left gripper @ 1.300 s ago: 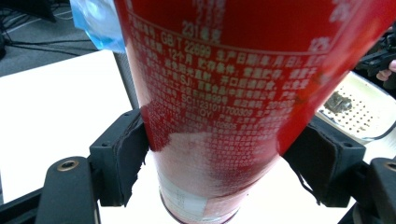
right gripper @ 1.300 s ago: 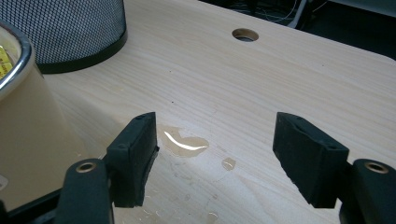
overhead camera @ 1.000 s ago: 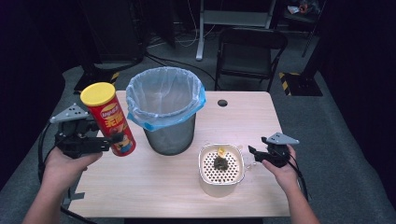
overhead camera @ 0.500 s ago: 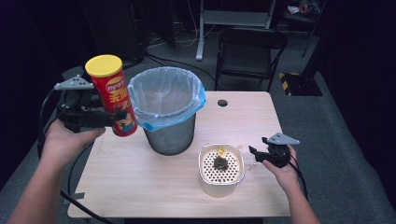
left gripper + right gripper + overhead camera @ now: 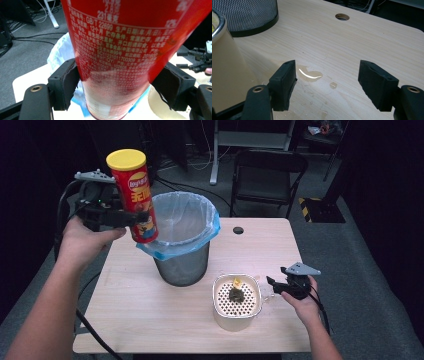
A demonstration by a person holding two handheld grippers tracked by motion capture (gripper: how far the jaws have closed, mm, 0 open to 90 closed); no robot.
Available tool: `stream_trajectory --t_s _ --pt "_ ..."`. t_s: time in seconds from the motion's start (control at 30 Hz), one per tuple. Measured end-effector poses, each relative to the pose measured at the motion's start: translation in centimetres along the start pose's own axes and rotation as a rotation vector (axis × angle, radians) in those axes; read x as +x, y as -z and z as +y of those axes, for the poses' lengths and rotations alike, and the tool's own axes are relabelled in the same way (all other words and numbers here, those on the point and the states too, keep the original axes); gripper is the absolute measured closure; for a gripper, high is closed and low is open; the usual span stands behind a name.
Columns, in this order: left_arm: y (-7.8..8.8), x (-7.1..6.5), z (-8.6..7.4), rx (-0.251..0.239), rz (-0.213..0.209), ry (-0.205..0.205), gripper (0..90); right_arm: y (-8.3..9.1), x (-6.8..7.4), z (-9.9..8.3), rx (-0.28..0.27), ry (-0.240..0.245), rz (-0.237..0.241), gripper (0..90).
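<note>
The left gripper (image 5: pixel 131 218) has its fingers (image 5: pixel 65 85) clamped on the lower half of a tall red cardboard crisp tube with a yellow plastic lid (image 5: pixel 134 195), one black pad pressed to each side of it. The tube is up in the air, tilted slightly, over the far left part of the light wooden worktop (image 5: pixel 145 305), with its base level with the left rim of a black wire-mesh bin lined with a pale blue plastic bag (image 5: pixel 182 245). Whether the tube touches the bag's edge cannot be told. In the left gripper view the small white print on the tube runs right down between the pads, and the blue bag shows behind it.

The right gripper (image 5: pixel 275 285) rests low near the right edge of the worktop, fingers (image 5: pixel 284 82) apart with nothing between them. It sits just beside a cream round container with a perforated insert (image 5: pixel 236 300), which holds a dark clump and a small yellow piece. In the right gripper view a small puddle of clear liquid (image 5: pixel 310 74) lies on the wood between the open fingers, and a round cable hole (image 5: pixel 342 17) sits toward the far edge.
</note>
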State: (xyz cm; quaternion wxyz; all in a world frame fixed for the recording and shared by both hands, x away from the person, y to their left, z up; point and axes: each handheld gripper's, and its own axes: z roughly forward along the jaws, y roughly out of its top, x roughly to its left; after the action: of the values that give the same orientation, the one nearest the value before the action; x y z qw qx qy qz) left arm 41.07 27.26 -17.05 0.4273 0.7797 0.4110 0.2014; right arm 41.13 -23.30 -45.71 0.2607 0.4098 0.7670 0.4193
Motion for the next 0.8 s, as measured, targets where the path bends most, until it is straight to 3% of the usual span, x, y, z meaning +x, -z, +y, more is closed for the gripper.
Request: stream_trajectory --t_s 0.43,0.67,0.8 --pt "-4.8 0.7 1.6 0.007 -0.023 0.028 23.7 -0.2 0.1 -0.1 0.005 0.008 0.001 30.5" --pt "-7.4 0.5 1.9 0.009 -0.019 0.024 23.6 -0.2 0.1 -0.1 0.001 0.002 0.001 30.5" --pt "-8.5 0.5 2.0 0.013 -0.007 -0.009 23.6 -0.3 0.1 -0.1 0.006 0.012 0.003 30.5"
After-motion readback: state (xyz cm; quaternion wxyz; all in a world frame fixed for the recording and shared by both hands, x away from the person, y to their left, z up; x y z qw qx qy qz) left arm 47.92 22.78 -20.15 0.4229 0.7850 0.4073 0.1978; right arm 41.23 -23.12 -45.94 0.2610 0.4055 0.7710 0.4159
